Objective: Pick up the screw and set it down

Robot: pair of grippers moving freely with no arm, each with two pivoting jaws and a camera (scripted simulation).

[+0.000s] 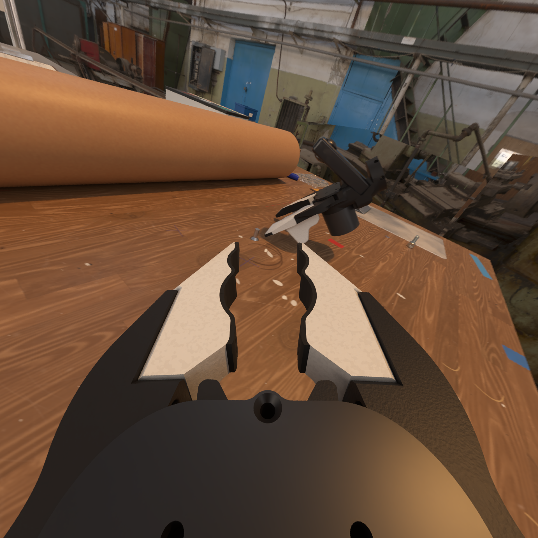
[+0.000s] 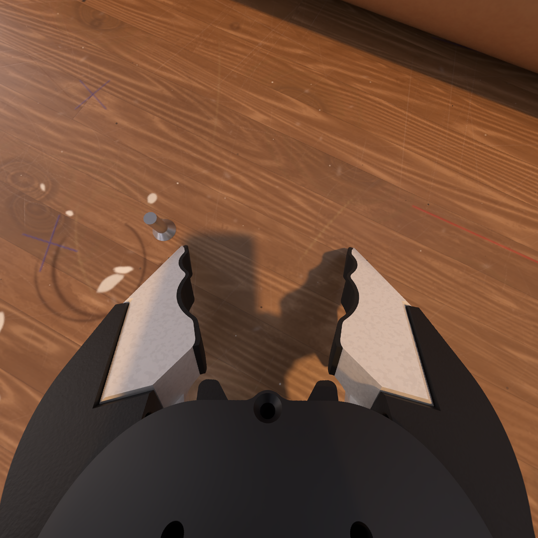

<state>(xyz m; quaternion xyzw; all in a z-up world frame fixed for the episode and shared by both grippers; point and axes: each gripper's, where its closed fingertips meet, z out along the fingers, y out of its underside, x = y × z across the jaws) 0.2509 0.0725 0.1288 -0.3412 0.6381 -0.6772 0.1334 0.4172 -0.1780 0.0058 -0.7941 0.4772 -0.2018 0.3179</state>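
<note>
A small silver flat-head screw (image 2: 159,226) stands on its head on the wooden table, shank up. It also shows in the left wrist view (image 1: 255,234). My right gripper (image 2: 267,247) is open and empty, hovering low over the table with the screw just beyond and left of its left fingertip (image 2: 182,256). In the left wrist view the right gripper (image 1: 279,224) points down toward the screw. My left gripper (image 1: 267,246) is open and empty, above the table, some way short of the screw.
A large brown roll (image 1: 131,136) lies across the back of the table. A second silver bolt (image 1: 412,242) lies on a grey sheet (image 1: 407,233) at the right. The table edge (image 1: 495,291) runs along the right. Blue tape marks (image 1: 480,265) and a red mark (image 1: 336,243) sit on the wood.
</note>
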